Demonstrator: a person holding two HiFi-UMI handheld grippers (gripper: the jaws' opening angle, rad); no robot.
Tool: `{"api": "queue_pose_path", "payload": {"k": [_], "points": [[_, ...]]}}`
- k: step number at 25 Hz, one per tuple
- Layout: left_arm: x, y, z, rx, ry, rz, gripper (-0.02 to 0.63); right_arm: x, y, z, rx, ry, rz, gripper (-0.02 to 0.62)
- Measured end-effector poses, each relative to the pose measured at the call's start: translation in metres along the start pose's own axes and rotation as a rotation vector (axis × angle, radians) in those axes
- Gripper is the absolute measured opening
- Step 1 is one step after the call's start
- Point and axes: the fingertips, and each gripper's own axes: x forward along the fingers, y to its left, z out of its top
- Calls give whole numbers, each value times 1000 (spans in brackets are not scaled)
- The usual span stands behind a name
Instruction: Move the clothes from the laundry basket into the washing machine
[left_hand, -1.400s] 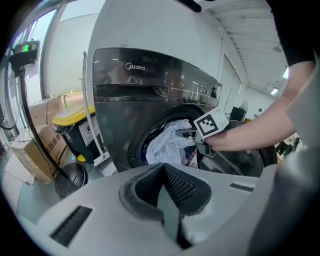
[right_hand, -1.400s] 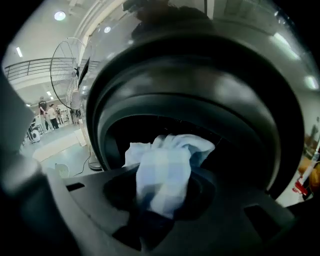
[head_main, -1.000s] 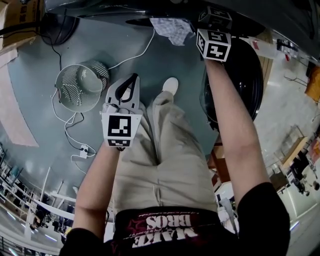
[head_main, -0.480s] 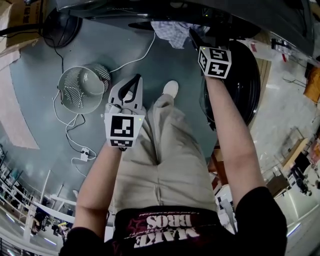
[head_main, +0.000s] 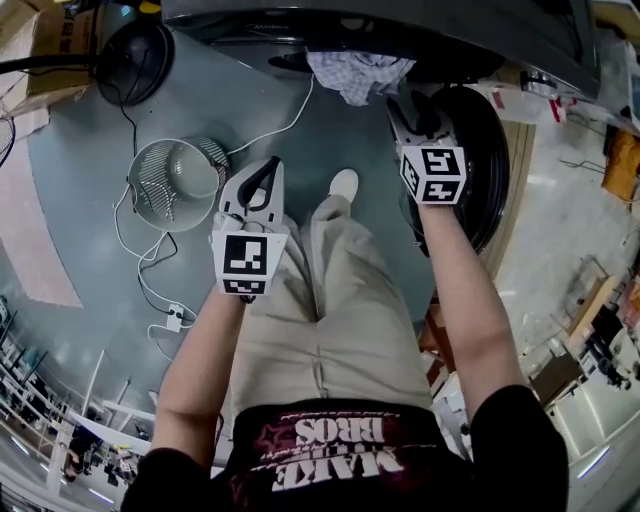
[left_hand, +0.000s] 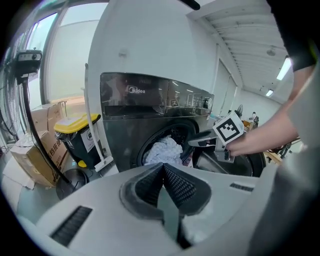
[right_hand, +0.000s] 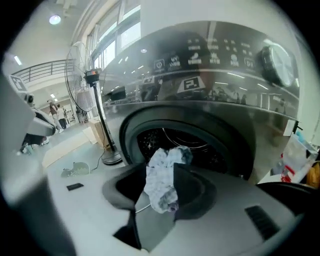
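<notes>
Where the basket (head_main: 150, 188) sits, floor (head_main: 85, 165) is blue-grey.

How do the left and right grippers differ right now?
The left gripper has its jaws shut and empty; the right gripper has its jaws apart, just been closing, with nothing pressed between them. The left gripper hangs near the laundry basket; the right gripper is at the mouth of the washing machine, next to the checked cloth draped there. Both face the washing machine.

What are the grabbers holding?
Nothing. The right gripper has just been closing its jaws on nothing; the cloth hangs free from the washing machine. The left gripper is shut, empty.
</notes>
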Motion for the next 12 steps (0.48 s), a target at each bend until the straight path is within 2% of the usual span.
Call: {"api": "queue_pose_path", "payload": {"k": [2,3,6,12], "points": [[-5,2,6,3,-7,-4,6,-17,9,4,13,11,-3,93],[-7,2,12,6,-13,-8,5,-25,14,4,19,22,-7,5],[-16,2,34,27,-41,-26,6,-48,32,12,26,34,6,3],[-43,2,82,74,-100,-47,5,-96,48,55,21,-39,1,3]]}}
